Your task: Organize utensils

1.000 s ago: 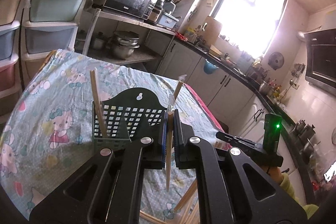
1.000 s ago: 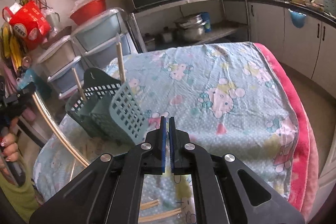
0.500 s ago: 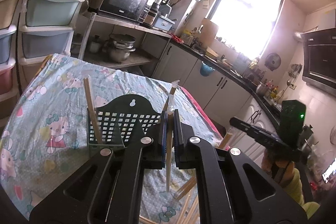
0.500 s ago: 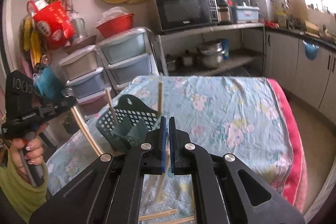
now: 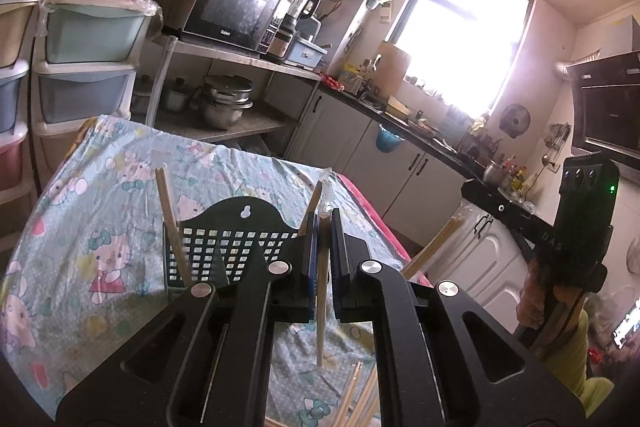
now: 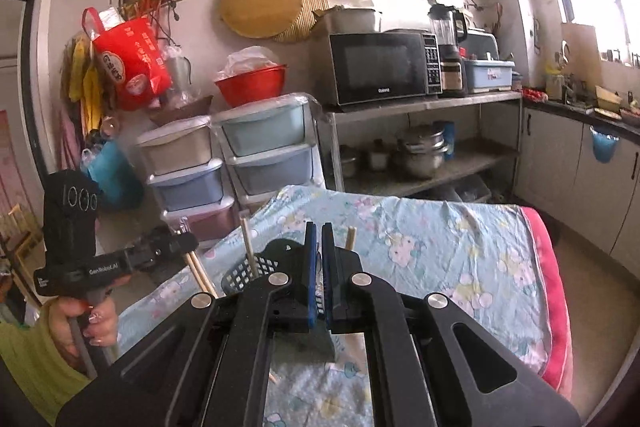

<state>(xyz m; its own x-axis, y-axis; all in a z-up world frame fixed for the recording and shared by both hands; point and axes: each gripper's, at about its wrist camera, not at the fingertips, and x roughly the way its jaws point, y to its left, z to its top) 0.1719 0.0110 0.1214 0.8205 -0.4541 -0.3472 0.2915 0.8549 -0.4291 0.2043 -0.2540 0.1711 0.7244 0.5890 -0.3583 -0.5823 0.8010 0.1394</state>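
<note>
On the surface point(image 5: 100, 211), which is covered by one cartoon-print cloth, stands one dark green perforated utensil basket point(image 5: 224, 247). Two chopsticks stand in the basket: one point(image 5: 172, 227) leans at its left end, one point(image 5: 314, 201) at its right end, partly hidden behind the left gripper.

The left gripper point(image 5: 325, 223) is in front of the basket. Its jaws are narrow and clamp one wrapped chopstick point(image 5: 322, 307). This chopstick hangs nearly upright; its lower tip is just above the cloth. Its clear wrapper projects above the jaws.

The right gripper point(image 6: 318, 239) is above the near side of the basket point(image 6: 256, 267). In the left wrist view it appears at the right point(image 5: 476, 189), with one chopstick point(image 5: 436, 247) slanting down from its tip. Its jaws are narrow. The right wrist view does not show the gripped part clearly.

Several loose chopsticks point(image 5: 360, 395) lie on the cloth at the near edge; an exact count is not possible.

One hand point(image 6: 80, 315) with a yellow-green sleeve grips the left gripper handle.
</note>
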